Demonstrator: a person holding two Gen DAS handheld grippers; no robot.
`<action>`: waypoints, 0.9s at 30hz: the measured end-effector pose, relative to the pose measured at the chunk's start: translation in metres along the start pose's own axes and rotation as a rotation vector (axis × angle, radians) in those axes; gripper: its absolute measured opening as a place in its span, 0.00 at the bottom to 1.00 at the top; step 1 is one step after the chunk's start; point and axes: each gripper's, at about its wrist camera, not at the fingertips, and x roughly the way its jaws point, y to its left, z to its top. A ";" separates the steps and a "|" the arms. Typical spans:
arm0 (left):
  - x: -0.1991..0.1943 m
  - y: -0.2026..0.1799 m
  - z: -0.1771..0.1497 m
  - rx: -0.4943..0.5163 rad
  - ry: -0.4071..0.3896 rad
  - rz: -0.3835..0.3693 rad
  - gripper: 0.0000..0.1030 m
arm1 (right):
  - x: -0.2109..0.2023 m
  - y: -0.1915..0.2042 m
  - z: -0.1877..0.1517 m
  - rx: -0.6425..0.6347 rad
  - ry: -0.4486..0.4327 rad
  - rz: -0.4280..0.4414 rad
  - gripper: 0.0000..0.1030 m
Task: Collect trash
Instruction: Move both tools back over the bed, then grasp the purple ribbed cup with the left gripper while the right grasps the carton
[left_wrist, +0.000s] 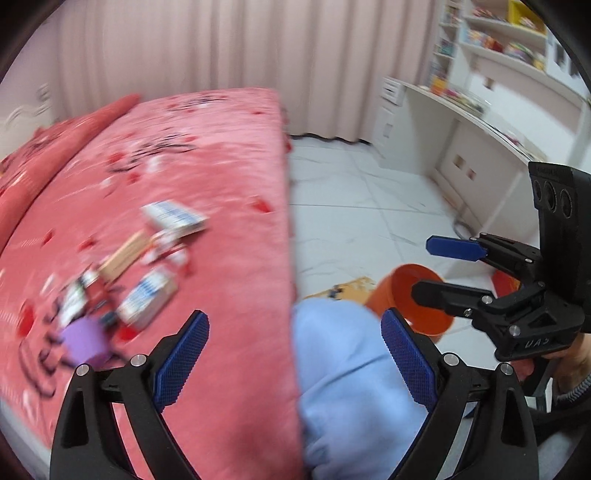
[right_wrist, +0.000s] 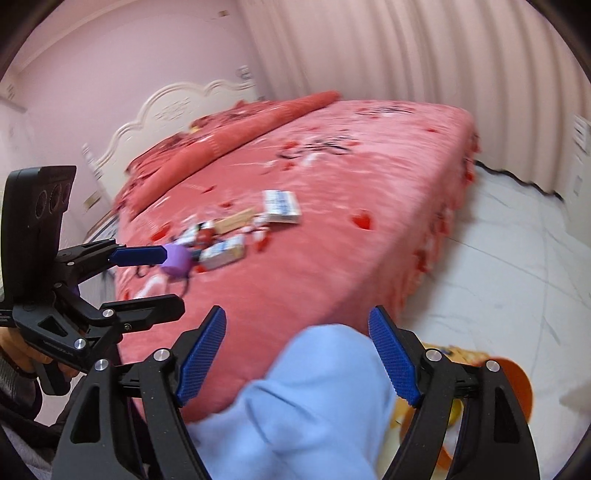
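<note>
Left hand-held gripper (left_wrist: 295, 354) spread wide and empty, right hand-held gripper (right_wrist: 297, 354) likewise released, trash boxes and wrappers (left_wrist: 147, 266) on pink bed (left_wrist: 229, 184) ahead-left, orange bin (left_wrist: 413, 299) on floor between both.
</note>
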 end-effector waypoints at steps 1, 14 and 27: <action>-0.005 0.008 -0.005 -0.022 -0.007 0.016 0.90 | 0.005 0.010 0.003 -0.018 0.005 0.015 0.77; -0.045 0.115 -0.051 -0.252 -0.029 0.191 0.90 | 0.086 0.111 0.044 -0.202 0.080 0.162 0.77; 0.005 0.185 -0.053 -0.357 0.035 0.253 0.90 | 0.180 0.128 0.063 -0.223 0.172 0.164 0.77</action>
